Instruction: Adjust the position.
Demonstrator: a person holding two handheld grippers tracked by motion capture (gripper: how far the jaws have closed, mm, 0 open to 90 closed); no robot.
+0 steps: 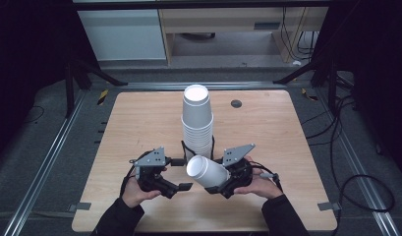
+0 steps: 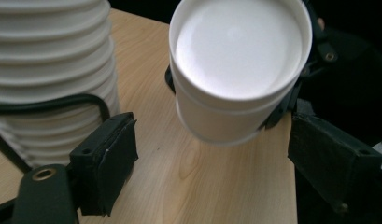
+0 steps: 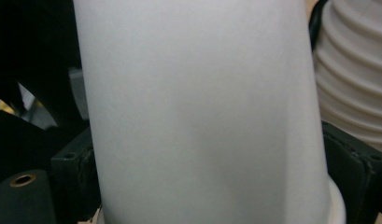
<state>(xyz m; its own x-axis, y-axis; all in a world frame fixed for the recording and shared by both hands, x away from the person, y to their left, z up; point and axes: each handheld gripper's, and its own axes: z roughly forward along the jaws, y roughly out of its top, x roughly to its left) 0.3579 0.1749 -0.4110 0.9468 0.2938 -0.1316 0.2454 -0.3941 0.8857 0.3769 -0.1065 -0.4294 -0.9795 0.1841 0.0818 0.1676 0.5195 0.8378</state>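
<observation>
Near the table's front edge, right gripper (image 1: 219, 183) clamps a white paper cup (image 1: 207, 170) on its side, base leftward toward the released, empty left gripper (image 1: 177, 174); inverted cup stack (image 1: 197, 123) stands behind, apparently its source.

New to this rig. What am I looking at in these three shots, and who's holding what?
There is no robot arm here. A person sits at a wooden table and holds a handheld two-jaw claw in each hand. The high view looks down from above the person's side; the other two come from cameras riding on each claw, looking along its black jaws.

On the table stands a tall stack of white cups, upside down and nested.

The right claw grips a single white cup, tipped on its side with its closed bottom facing the left claw; in the right gripper view the jaws sit against both sides of the cup.

The left claw is open and empty, its jaws apart beside the stack.
</observation>
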